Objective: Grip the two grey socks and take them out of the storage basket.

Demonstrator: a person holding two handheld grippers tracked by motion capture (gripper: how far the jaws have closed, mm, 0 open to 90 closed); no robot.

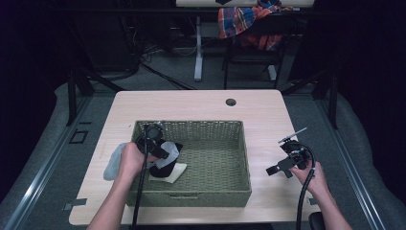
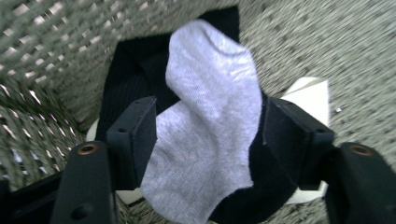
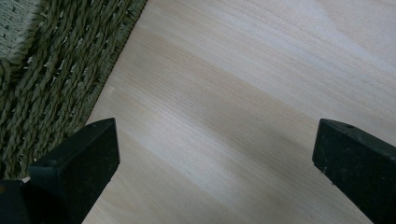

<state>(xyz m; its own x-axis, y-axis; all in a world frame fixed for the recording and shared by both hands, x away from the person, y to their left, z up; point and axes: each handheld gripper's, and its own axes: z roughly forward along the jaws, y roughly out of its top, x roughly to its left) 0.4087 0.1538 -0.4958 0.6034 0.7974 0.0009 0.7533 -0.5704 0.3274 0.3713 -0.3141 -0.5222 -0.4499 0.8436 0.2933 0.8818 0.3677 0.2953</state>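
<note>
Woven basket (image 2: 42, 51) walls are seen behind the left gripper (image 2: 208, 135), whose jaws are set around a grey sock (image 2: 210, 116) without a visible pinch. Beneath it lie a black sock (image 2: 126, 74) and white cloth (image 2: 310, 93), so sorting is judged barely begun. Over bare surface (image 3: 243, 93), the right gripper (image 3: 215, 154) is held released.

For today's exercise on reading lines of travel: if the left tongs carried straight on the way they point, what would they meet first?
Most likely the grey sock, lying between the left tongs over a black sock on the basket floor; depth is hard to judge.
</note>
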